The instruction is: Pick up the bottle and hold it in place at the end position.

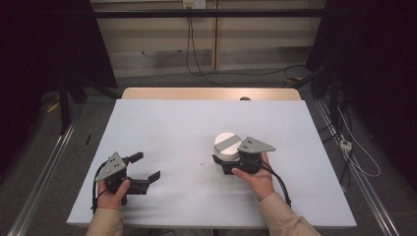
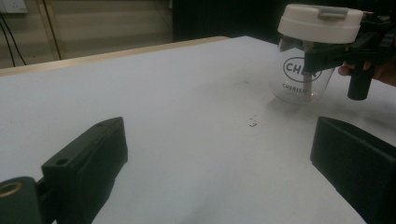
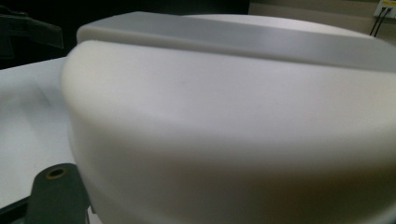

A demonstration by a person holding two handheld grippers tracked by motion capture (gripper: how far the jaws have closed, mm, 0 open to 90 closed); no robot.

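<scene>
Two grippers are over the white tabletop (image 1: 162, 123). The right gripper (image 1: 231, 161) is at the jar (image 1: 226, 146), which stands upright on the tabletop a little right of the middle, and its fingers pinch the jar just under the lid (image 1: 226, 141). The high view shows the jar only from above: a round cream lid with a grey strip across it, and the person's right hand (image 1: 255, 179) behind the gripper.

The left gripper view adds the side of the jar (image 2: 303, 79): the body is clear, with dark printed letters on it, partly hidden by the black finger (image 2: 327, 58) of the right gripper. It also shows a few small crumbs (image 2: 252, 122) on the tabletop in front of the jar.

The right gripper view is very close, so the cream lid (image 3: 224, 126) and its grey strip (image 3: 243, 37) take most of it.

The left gripper (image 1: 140, 169) rests near the left front edge, well apart from the jar. Its fingers (image 2: 88, 163) are spread wide and hold nothing.
</scene>
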